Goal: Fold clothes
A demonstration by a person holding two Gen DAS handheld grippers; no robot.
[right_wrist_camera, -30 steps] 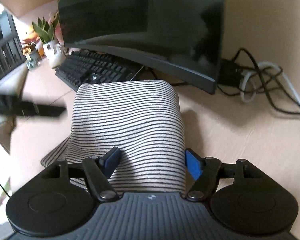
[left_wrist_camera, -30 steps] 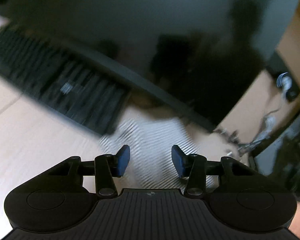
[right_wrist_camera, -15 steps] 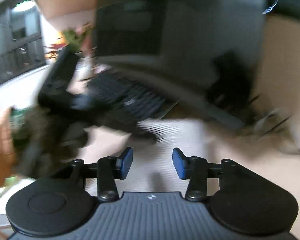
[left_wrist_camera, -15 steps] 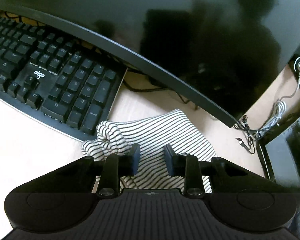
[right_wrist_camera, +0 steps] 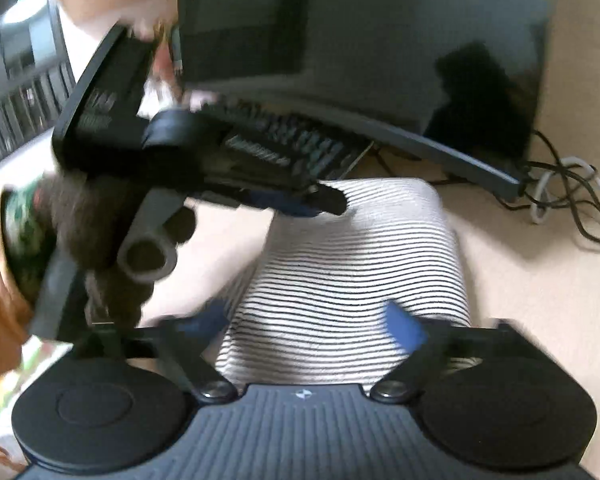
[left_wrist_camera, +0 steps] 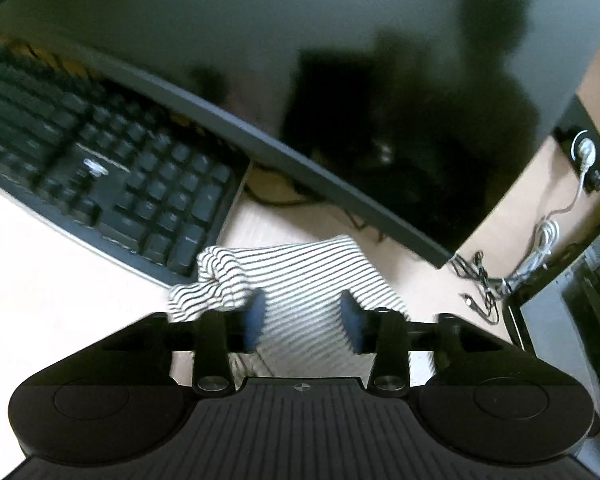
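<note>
A folded black-and-white striped garment (left_wrist_camera: 312,276) lies on the pale desk in front of the monitor, with a bunched corner (left_wrist_camera: 216,280) by the keyboard. My left gripper (left_wrist_camera: 303,320) hovers over its near edge. Its jaws are opening, and the cloth lies flat between the pads without being pinched. In the right wrist view the same garment (right_wrist_camera: 352,264) fills the middle. My right gripper (right_wrist_camera: 308,326) stands over its near edge, jaws opening wide and pressing on nothing. The left gripper (right_wrist_camera: 324,200), held by a hand (right_wrist_camera: 100,236), reaches over the garment's far left corner.
A black keyboard (left_wrist_camera: 120,184) lies left of the garment, and a dark curved monitor (left_wrist_camera: 300,60) stands right behind it. Tangled cables (left_wrist_camera: 540,248) and a power strip (left_wrist_camera: 584,152) sit at the right. Bare desk (right_wrist_camera: 540,300) shows to the garment's right.
The left jaws closed in on the garment's near edge half a second ago and have spread apart. The right jaws narrowed, then spread wide. The left gripper has come into the right wrist view.
</note>
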